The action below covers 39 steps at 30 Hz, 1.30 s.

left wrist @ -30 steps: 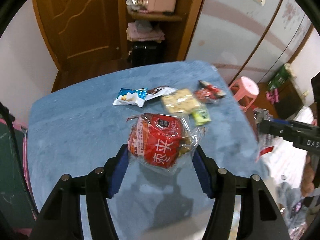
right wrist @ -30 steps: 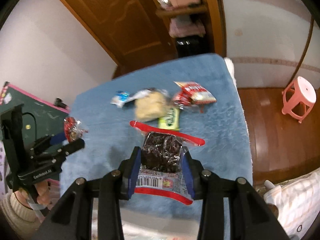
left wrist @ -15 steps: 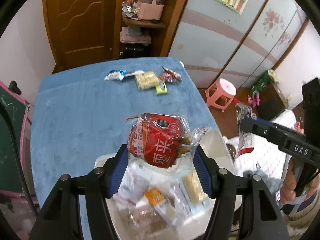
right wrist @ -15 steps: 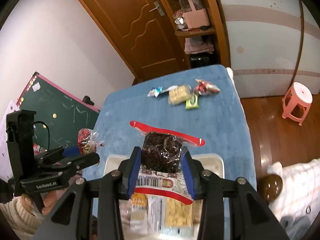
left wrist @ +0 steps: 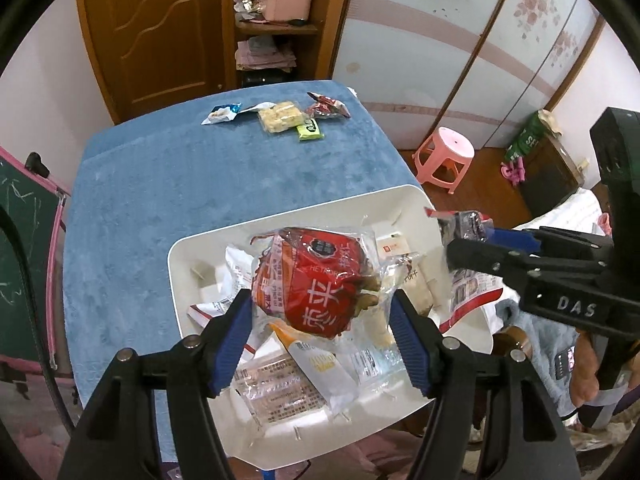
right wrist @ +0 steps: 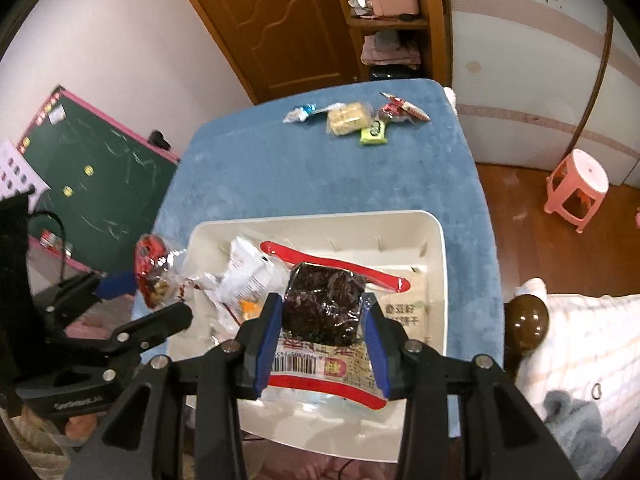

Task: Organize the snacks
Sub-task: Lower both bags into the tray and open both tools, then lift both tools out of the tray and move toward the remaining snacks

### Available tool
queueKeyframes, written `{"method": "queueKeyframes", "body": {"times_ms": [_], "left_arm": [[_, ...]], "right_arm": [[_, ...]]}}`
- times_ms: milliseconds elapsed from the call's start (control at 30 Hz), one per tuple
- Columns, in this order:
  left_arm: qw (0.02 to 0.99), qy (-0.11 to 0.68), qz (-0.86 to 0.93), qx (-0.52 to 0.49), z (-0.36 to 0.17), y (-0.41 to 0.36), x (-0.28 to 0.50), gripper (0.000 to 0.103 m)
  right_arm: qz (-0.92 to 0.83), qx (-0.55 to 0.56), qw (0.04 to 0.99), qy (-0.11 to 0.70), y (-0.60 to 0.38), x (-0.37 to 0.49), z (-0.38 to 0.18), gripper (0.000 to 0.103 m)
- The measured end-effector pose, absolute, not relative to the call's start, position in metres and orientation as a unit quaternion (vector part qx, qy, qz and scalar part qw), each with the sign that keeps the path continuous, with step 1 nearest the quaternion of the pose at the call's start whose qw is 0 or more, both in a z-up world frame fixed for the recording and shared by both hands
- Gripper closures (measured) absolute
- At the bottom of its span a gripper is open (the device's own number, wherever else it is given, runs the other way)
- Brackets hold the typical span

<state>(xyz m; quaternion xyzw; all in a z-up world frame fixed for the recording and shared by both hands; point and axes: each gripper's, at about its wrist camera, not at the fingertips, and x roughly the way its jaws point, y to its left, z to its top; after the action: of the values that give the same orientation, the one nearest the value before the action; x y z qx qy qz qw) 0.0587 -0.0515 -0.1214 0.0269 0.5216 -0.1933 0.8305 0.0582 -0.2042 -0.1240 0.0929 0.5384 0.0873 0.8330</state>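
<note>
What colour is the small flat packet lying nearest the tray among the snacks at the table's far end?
Bright lime green packet, clearest in the right wrist view.

White letters "DAS" [left wrist: 571,303] stand on the black body of the right gripper, at the right edge of the left wrist view. The red snack packet [left wrist: 316,280] between the left gripper's blue pads carries large white Chinese characters and a line of small Latin letters beginning "HET", the rest unreadable. In the right wrist view, the dark snack packet [right wrist: 324,312] has a barcode label [right wrist: 298,367] at its near end, its digits too small to read. Small raised lettering on the left gripper's black body [right wrist: 78,402] is illegible.
</note>
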Motion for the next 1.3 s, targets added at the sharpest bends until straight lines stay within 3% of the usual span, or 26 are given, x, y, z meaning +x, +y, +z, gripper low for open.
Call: {"method": "queueKeyframes", "body": {"times_ms": [233,300,367,400,1300], "left_arm": [[0.843,0.507,-0.179,0.039,-0.119,-0.058,0.049,0.024],[0.845,0.502,-0.179,0.039,-0.116,-0.058,0.047,0.021],[0.845,0.504,-0.174,0.034,-0.116,-0.057,0.047,0.015],[0.845,0.506,-0.173,0.028,-0.115,-0.057,0.047,0.015],[0.841,0.514,-0.169,0.03,-0.115,-0.07,0.067,0.015]], "right_arm": [[0.077,0.067,0.829,0.55,-0.201,0.047,-0.126,0.06],[0.084,0.062,0.832,0.545,-0.199,0.043,-0.123,0.05],[0.079,0.045,0.843,0.53,-0.195,0.038,-0.119,0.035],[0.075,0.037,0.848,0.524,-0.194,0.036,-0.117,0.033],[0.045,0.098,0.841,0.53,-0.222,0.049,-0.126,0.033]]}}
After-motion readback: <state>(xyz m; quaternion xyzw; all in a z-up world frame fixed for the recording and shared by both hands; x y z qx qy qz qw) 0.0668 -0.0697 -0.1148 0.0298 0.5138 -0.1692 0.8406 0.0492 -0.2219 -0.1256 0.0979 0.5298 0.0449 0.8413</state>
